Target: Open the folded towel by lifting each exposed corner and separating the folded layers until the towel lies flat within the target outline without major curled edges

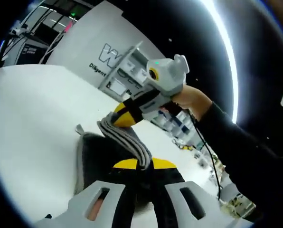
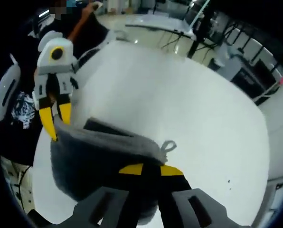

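Towel [image 2: 103, 156] lifted off white table [image 2: 189, 109], pinched at opposite edges by left gripper [image 2: 56, 124] and right gripper [image 1: 117, 117].

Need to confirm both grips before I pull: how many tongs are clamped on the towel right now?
2. The left tongs pinch the grey towel at its raised edge on one end; the right tongs pinch the edge beside the hanging loop. The towel sags between them above the white table.

towel [image 2: 103, 161]: you hold dark grey cloth with a lighter grey edge | your grippers' fingertips [image 2: 50, 121]: yellow on white-and-black bodies | table [image 2: 189, 109] under the towel: plain white | your sleeve [image 1: 246, 152]: black
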### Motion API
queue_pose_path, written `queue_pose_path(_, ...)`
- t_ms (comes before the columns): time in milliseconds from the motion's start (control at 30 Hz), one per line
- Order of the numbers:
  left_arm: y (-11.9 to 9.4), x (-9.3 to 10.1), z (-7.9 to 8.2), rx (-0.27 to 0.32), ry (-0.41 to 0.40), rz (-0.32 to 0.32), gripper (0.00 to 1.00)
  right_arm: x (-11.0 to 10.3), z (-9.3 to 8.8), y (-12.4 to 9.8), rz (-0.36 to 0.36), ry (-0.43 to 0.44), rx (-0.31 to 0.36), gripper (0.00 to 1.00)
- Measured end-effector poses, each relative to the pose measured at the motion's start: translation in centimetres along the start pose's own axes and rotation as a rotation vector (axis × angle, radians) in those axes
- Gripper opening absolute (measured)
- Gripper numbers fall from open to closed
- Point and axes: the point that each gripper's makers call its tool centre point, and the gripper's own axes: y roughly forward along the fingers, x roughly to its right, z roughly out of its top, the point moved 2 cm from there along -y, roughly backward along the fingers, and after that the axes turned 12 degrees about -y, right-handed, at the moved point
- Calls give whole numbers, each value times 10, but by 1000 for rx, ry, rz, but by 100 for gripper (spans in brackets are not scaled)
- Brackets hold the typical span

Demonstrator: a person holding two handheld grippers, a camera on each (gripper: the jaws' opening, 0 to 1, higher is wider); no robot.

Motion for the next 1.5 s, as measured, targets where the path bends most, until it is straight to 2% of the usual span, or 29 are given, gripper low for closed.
queue_pose_path(300, 11, 24, -8, -16, 44, -35, 7, -8, -11, -21, -67, -32, 10, 3)
queue_pose_path(533, 19, 35, -19, -41, 64, -56, 7, -15, -22, -33, -104, 20, 28, 4)
queue_pose_path(667, 24, 41, -25, -49, 81, -58, 7, -17, -32, -40, -126, 43, 21, 4)
queue_pose_path(800, 30, 49, -30, -55, 105, -68, 7, -23, -43, -47, -148, 76, 42, 4)
queue_pose_path(1067, 42, 56, -50, -99, 162, -73, 7, -44, -71, -55, -185, 137, 83, 5)
queue_pose_path(1400, 55, 69, -67, -142, 222, -91, 7, -62, -90, -62, -216, 166, 96, 5)
queue_pose_path(1500, 60, 72, -77, -175, 247, -95, 7, -71, -99, -63, -221, 178, 96, 6)
